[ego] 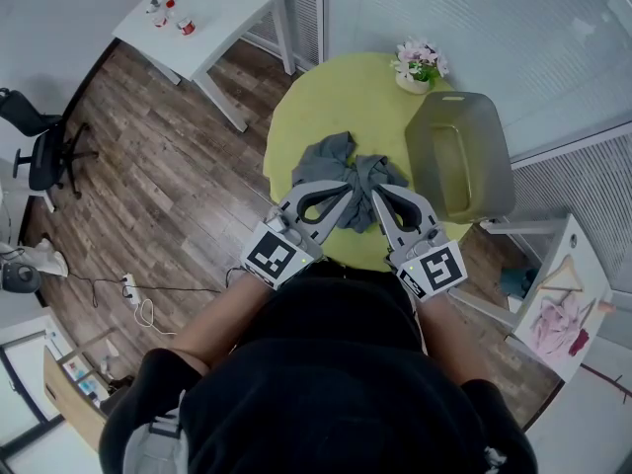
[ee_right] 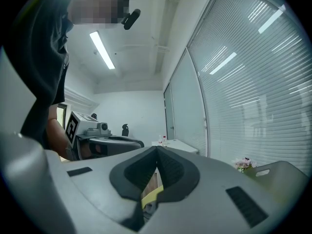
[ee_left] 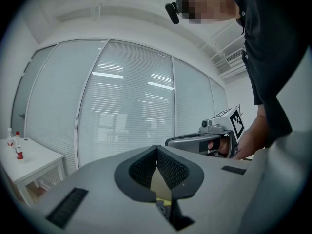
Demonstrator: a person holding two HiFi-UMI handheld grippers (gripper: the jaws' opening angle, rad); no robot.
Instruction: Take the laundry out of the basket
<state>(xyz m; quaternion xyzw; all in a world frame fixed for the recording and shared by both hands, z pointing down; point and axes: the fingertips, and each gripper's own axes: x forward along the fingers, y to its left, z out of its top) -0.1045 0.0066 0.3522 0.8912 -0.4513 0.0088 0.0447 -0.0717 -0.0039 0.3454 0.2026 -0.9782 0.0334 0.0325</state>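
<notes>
A heap of dark grey laundry (ego: 341, 166) lies on the round yellow-green table (ego: 326, 97), outside the grey basket (ego: 459, 156). The basket stands at the table's right edge and looks empty. Both grippers hover at the table's near edge, tips angled toward each other above the heap's near side. In the head view my left gripper (ego: 350, 195) and my right gripper (ego: 373, 195) almost touch. In their own views, the left gripper (ee_left: 157, 148) and the right gripper (ee_right: 156, 149) have their jaws together with no cloth between them. Each sees the other: right gripper (ee_left: 207, 139), left gripper (ee_right: 105, 143).
A small pot of pink flowers (ego: 419, 65) sits at the table's far edge beside the basket. A white side table (ego: 202, 13) with small bottles stands far left, an office chair (ego: 39, 151) further left. A white rack with pink cloth (ego: 558, 299) is at the right. Cables lie on the wood floor.
</notes>
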